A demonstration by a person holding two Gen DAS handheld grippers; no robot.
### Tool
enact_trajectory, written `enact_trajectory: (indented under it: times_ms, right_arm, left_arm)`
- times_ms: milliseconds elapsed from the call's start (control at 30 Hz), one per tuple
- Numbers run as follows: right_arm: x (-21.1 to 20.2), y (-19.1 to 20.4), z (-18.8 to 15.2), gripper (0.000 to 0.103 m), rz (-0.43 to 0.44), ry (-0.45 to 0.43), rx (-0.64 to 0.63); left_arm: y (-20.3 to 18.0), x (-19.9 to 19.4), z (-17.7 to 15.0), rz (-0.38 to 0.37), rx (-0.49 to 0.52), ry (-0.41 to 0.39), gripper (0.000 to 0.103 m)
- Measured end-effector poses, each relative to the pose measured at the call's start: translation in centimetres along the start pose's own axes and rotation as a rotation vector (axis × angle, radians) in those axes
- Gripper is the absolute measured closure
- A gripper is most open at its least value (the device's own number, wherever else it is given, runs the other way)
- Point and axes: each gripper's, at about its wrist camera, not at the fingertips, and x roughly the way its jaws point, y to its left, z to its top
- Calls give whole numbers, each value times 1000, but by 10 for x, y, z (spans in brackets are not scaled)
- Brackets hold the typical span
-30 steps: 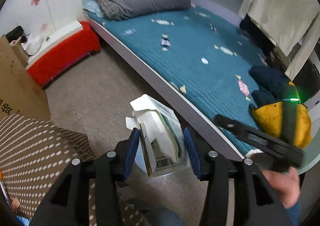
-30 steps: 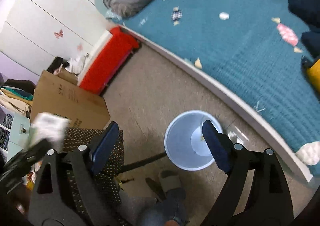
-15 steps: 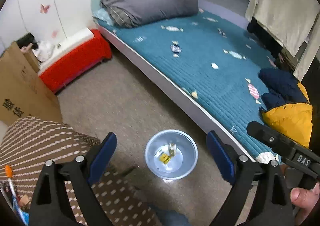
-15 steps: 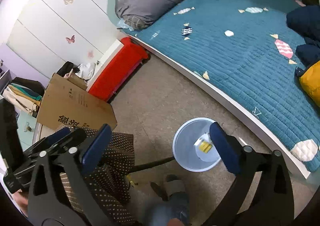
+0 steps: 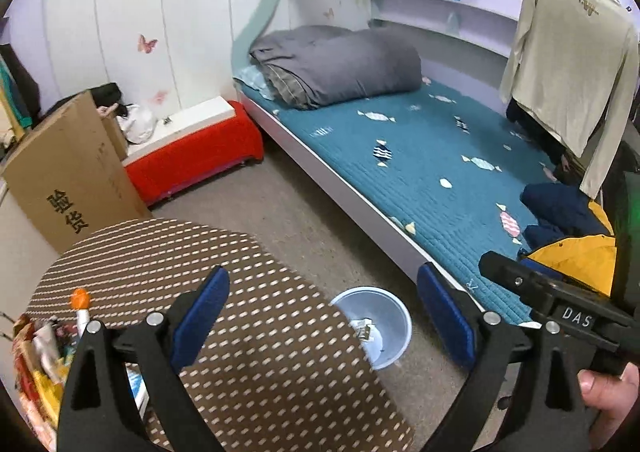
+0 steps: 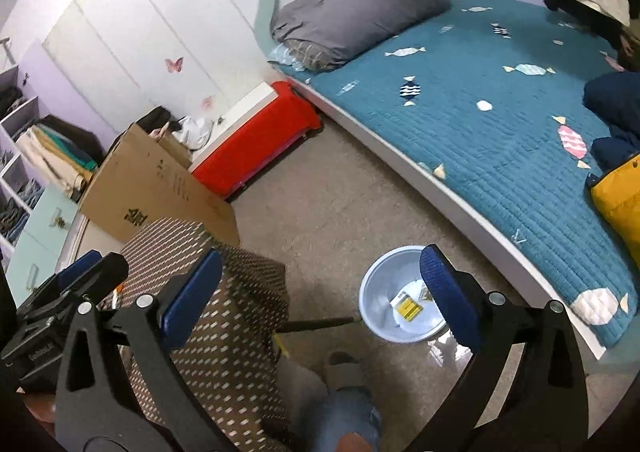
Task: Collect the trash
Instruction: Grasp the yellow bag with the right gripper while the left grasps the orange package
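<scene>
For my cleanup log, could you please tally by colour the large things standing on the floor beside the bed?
Light blue: 1, the bin, with some trash in it
Red: 1, the bench
Brown: 1, the cardboard box
Brown with white dashes: 1, the covered table
Total: 4

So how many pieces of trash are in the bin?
2. A yellow-label piece lies on the floor of the bin; a paler piece lies beside it, toward the bed. The right gripper covers part of the bin, so more may be hidden.
</scene>
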Motion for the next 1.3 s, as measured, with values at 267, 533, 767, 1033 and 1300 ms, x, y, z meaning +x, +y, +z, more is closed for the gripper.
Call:
enact_trajectory:
  times_ms: [267,533,767,1033,1300]
  right_arm:
    - [-22,56,-9,6,52,3,-111]
    - [-37,127,-23,6,139,9,-257]
    - [-31,197,-58,6,208,63,-388]
    - [-6,262,-101,6,283,150,-520]
    - [21,299,-131,6,306,236,-603]
  left_arm:
    - [34,-53,-23,41,-57,-74,10]
    - [85,-102,-53,112,-154,-142,10]
    - [147,-145,-98,212,-275,-179,9]
    - [224,-173,-156,321,-396,-152,9]
    - [274,-183,-195,378,-501,-119,9]
